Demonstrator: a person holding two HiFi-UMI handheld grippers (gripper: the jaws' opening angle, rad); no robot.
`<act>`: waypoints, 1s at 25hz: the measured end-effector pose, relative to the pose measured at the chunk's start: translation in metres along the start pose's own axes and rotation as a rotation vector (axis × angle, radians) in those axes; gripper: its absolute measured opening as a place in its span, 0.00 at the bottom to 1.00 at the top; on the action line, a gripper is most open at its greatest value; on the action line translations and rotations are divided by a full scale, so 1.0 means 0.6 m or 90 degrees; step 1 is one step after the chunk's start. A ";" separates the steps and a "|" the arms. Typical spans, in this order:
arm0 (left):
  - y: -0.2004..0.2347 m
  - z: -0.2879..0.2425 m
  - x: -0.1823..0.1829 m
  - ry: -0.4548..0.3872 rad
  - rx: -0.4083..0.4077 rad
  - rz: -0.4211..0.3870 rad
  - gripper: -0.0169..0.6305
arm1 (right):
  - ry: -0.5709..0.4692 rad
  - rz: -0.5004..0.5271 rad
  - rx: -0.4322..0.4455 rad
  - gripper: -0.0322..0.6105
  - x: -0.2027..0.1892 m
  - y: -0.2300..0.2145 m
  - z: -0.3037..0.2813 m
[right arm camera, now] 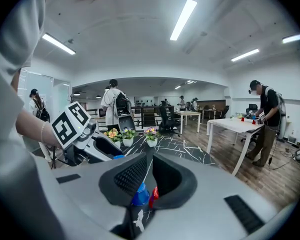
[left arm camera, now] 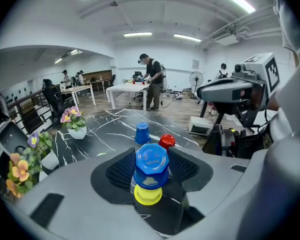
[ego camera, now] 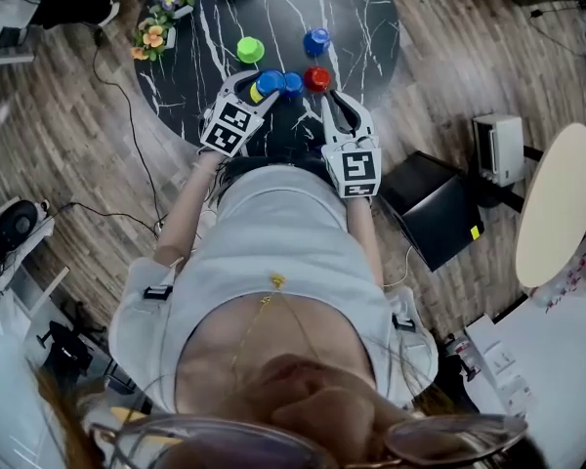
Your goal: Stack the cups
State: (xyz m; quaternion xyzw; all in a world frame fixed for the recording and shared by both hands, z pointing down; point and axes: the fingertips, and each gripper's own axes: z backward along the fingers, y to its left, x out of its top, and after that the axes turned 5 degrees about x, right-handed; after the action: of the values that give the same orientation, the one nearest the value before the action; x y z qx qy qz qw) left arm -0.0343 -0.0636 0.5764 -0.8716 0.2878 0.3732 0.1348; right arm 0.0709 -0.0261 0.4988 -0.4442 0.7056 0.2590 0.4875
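Cups stood base-up on the black counter (ego camera: pixel 371 27), and what mattered for my next move was how my load lay from the red cup (ego camera: pixel 316 78). My left tongs (left arm camera: pixel 151 155) sat at the near left edge and my right tongs (right arm camera: pixel 149 164) at the near right, both pointing away from me across the counter.

The left tongs stood wide with the blue cup (left arm camera: pixel 151 168) between them. Their pads (left arm camera: pixel 121 171) pressed its sides as far as I could judge. Its flat base faced up toward me and its long axis was close to upright. A yellow cup (left arm camera: pixel 148 195) showed just under its rim, so I took the two for a stack begun. I couldn't tell whether it rested on the counter or hung clear.

The right tongs were closed to a thin slit with nothing in them. The red cup lay just ahead of their tips and just right of my load, nearer the right hand than the left.

Beyond it stood the far blue cup (ego camera: pixel 316 40), with the green cup (ego camera: pixel 250 49) off to the left, both apart from the rest. A second blue shape (ego camera: pixel 292 83) lay between my load and the red cup, and I couldn't tell whether it was a separate cup.
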 end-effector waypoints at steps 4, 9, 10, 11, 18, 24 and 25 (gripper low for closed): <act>-0.009 -0.011 -0.003 0.013 -0.006 -0.006 0.37 | 0.002 -0.002 -0.002 0.09 -0.002 -0.009 0.005; -0.010 -0.021 -0.004 0.016 0.003 -0.016 0.37 | 0.003 -0.001 -0.002 0.09 -0.006 -0.023 0.005; -0.011 -0.022 -0.004 0.017 0.004 -0.016 0.37 | 0.004 0.000 -0.001 0.09 -0.006 -0.025 0.005; -0.012 -0.023 -0.004 0.017 0.005 -0.015 0.37 | 0.003 0.000 0.000 0.09 -0.005 -0.028 0.005; -0.013 -0.017 -0.002 0.003 0.020 0.003 0.40 | -0.001 0.005 0.016 0.09 0.000 -0.051 -0.002; -0.004 0.014 0.018 -0.058 0.056 0.062 0.43 | 0.003 0.018 0.035 0.10 0.000 -0.073 -0.020; 0.000 0.021 0.022 -0.071 0.067 0.071 0.43 | 0.004 0.024 0.038 0.11 0.001 -0.077 -0.025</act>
State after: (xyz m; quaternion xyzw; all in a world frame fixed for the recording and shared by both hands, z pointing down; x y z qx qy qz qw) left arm -0.0342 -0.0628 0.5581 -0.8239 0.3471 0.4124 0.1749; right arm 0.1047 -0.0598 0.5074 -0.4171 0.7227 0.2458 0.4933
